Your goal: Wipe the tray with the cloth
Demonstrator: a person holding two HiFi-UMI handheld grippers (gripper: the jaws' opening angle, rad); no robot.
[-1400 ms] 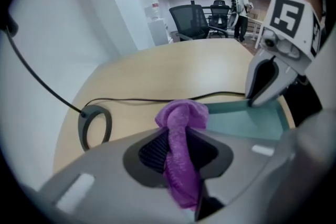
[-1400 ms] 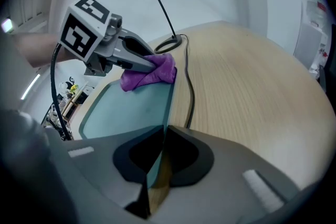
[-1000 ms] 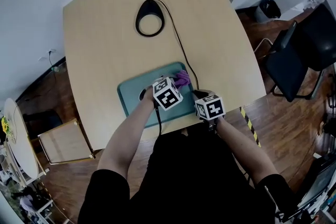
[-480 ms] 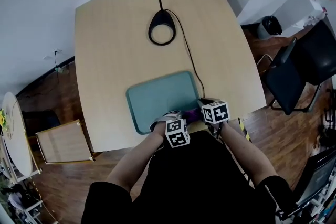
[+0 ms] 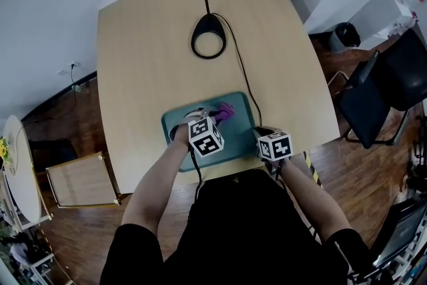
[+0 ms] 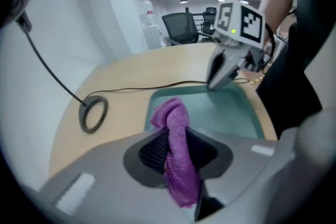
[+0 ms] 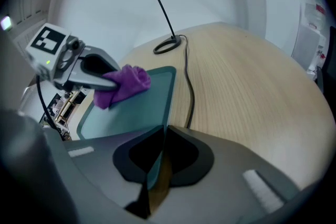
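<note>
The left claw (image 6: 177, 152) is clamped on the purple cloth (image 6: 173, 123) at the far rim of the teal tray (image 5: 177, 137). The tray's length runs sideways across the counter (image 5: 147, 43), so its bare floor lies nearer the person. The right claw (image 7: 156, 165) pinches the tray's near right rim.

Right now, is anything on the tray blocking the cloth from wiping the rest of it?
Nothing visible. The left gripper holds the cloth over the bare tray; the right gripper only clamps its near right corner, and the lamp cable lies outside it.
</note>
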